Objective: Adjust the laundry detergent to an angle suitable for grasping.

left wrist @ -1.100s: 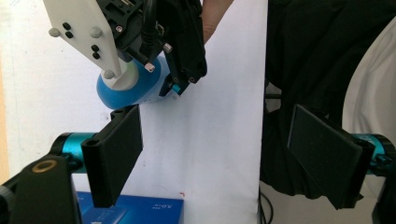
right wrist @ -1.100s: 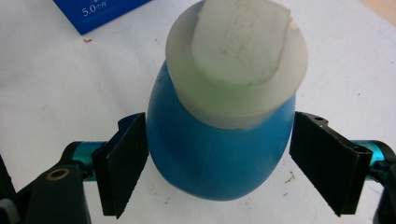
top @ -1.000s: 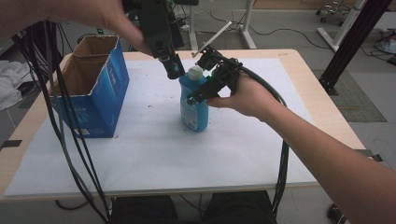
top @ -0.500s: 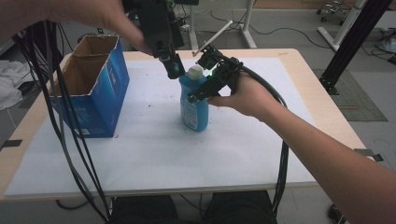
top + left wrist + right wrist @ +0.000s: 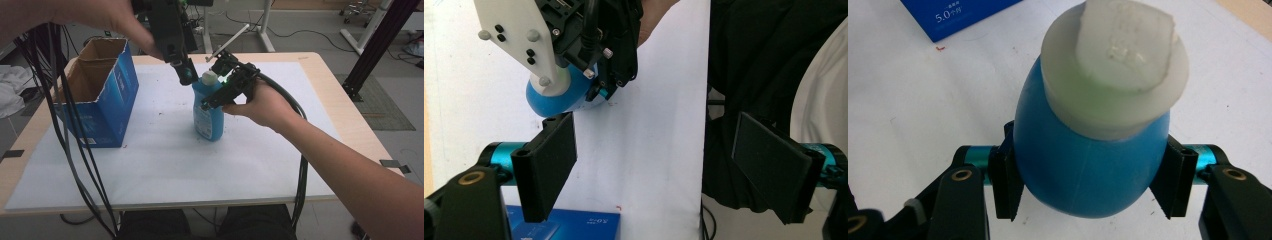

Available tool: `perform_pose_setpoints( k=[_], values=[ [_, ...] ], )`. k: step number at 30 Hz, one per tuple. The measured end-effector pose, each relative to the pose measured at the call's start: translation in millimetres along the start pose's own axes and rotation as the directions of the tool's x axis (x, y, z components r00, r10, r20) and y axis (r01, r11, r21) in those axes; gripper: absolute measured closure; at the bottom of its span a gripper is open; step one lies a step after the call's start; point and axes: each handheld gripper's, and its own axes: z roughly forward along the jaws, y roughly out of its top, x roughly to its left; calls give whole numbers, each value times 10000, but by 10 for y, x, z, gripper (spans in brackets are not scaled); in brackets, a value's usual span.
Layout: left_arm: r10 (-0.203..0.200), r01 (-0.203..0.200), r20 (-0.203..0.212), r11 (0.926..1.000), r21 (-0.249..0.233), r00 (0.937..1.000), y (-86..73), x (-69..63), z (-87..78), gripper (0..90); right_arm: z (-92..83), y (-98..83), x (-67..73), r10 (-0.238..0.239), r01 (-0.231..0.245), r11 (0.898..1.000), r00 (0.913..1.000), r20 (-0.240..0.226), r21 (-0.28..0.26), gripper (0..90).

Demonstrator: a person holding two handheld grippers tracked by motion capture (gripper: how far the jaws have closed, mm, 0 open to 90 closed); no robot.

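Just right of the open blue cardboard box (image 5: 97, 95), on the white-covered counter (image 5: 165, 165), a blue plastic bottle (image 5: 209, 112) with a white cap (image 5: 1115, 65) stands upright. The right claw (image 5: 1088, 182) has just been closing and now grips the bottle's shoulder from both sides, while the left claw (image 5: 659, 167) hangs above the cap with jaws wide apart, holding nothing. To carry this on well, keep the squeeze just below the cap firm and level, so the bottle neither tips nor slips, and bring the left claw squarely onto the cap.
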Motion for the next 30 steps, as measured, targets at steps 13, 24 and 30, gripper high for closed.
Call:
perform_pose_setpoints(
  k=[13,24,30],
  values=[
    [-74,74,-20,10000,-44,10000,-25,15,-8,181,-5,-25,3,-792,784,9963,9966,-215,-340,412],
    [-15,15,12,10000,-29,10000,-19,31,-4,181,-126,-91,-109,-1447,1314,9846,9827,-1157,-1150,430],
    [-14,14,41,10000,-6,10000,-14,28,1,181,-182,-130,-142,-2182,1760,9646,9509,-2195,-1964,440]
  ],
)
